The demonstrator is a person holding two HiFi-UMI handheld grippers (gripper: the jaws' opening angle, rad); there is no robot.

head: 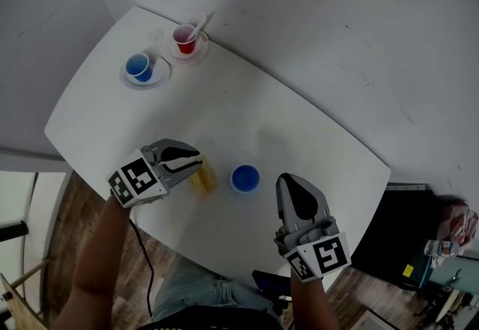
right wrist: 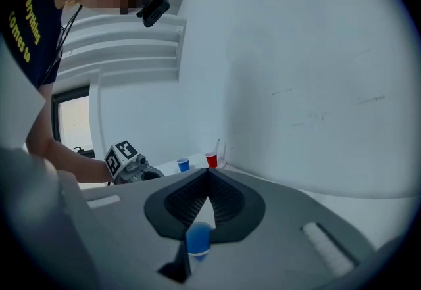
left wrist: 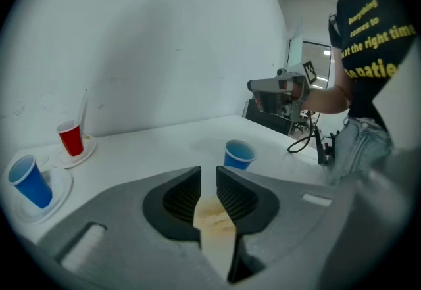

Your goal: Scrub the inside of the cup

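Saw only a strip of sponge (left wrist: 214,219) through the jaw gap of the left gripper (left wrist: 209,175). Lost the cup (right wrist: 197,240) sides behind the right gripper (right wrist: 209,173). Made out a white stick (head: 203,25) in the red cup (head: 185,39), perhaps a brush; too small to tell.

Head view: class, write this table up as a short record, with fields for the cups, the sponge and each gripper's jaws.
table: white table, rounded corners
near blue cup: upright, on the bare tabletop between the two grippers
far blue cup: upright on a white saucer
red cup: on its own saucer, a white stick standing in it
tan sponge: on the table at the left gripper's tips
left gripper: jaws slightly apart, sponge not clamped
right gripper: jaws together, empty
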